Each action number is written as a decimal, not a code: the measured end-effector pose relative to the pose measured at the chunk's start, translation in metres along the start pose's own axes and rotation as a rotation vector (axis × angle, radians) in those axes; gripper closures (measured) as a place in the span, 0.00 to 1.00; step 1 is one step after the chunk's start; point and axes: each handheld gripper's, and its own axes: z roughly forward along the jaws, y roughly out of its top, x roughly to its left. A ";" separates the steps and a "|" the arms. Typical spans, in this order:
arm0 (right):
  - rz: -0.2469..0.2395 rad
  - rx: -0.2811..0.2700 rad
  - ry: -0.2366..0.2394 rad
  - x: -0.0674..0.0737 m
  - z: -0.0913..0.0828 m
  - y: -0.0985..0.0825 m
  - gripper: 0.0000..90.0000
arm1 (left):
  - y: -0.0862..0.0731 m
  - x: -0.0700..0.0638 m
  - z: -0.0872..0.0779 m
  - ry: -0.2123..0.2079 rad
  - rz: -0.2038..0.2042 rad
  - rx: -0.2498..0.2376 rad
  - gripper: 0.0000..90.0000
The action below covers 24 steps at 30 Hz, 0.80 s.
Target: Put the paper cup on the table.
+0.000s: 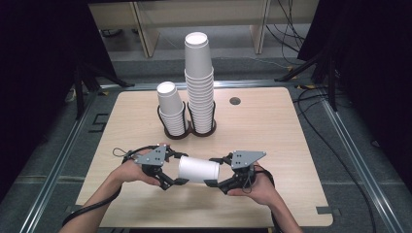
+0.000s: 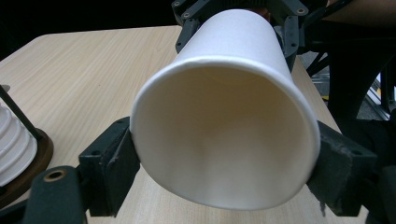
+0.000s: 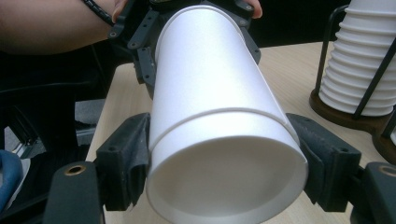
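Left gripper view: cup (image 2: 224,116) mouth faces the lens; its base end is hidden behind its own body, and the far claw (image 2: 236,28) at 12 o'clock is cut by the top edge. Cup stack (image 2: 14,144) at 9 o'clock is cut by the left edge, height not readable.

Right gripper view: taller stack (image 3: 362,60) at 2 o'clock is cut by the top and right edges. Whether one cup or two nested cups are held cannot be told; a seam shows.

High view: desk (image 1: 145,111) near edge is cut at 6 o'clock; claw pad contact is too small to judge.
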 end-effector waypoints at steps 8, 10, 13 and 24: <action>0.007 0.005 0.013 -0.001 0.002 -0.002 0.29 | 0.006 -0.001 0.001 0.005 0.034 0.049 0.22; -0.013 0.017 -0.019 -0.001 0.000 -0.002 0.29 | 0.006 0.000 0.002 0.004 0.046 0.050 0.22; 0.006 0.022 -0.017 -0.001 0.001 -0.002 0.28 | 0.010 0.000 0.000 0.010 0.052 0.069 0.23; -0.002 0.031 -0.021 -0.002 0.002 -0.001 0.27 | 0.013 0.001 -0.002 0.013 0.081 0.098 0.24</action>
